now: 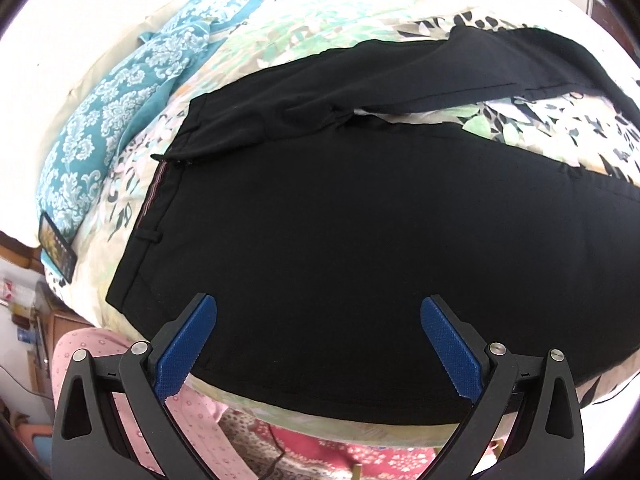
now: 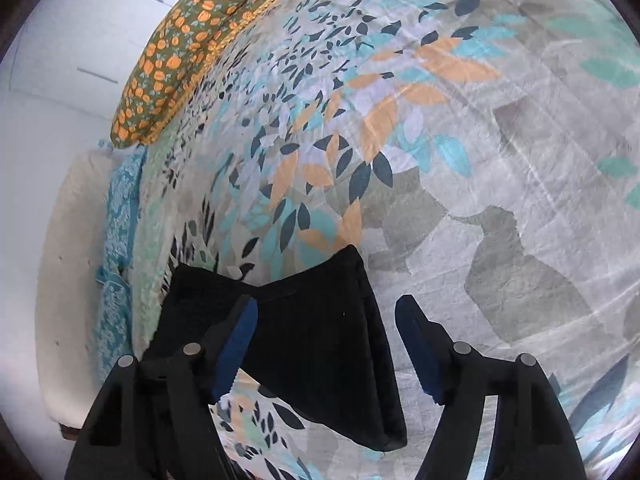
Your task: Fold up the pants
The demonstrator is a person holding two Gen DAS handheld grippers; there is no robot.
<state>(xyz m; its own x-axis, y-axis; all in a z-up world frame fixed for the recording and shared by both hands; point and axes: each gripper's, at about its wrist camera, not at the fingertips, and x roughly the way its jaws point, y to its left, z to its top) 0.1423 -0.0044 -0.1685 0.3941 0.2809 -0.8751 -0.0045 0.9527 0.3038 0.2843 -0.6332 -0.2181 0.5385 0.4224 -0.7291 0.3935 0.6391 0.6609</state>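
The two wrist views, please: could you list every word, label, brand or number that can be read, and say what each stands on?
None can be read in either view.
The striped band inside the waistband of the black pants shows lines only, no letters.
The phone at the bed's edge has a lit screen, too small to read.
The packages on the shelf beyond the bed are too blurred to read.

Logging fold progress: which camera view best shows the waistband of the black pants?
The left wrist view. There the black pants lie spread on the leaf-print bedsheet, with the waistband, its striped inner lining and a belt loop visible. The right wrist view shows only the leg ends, no waistband.
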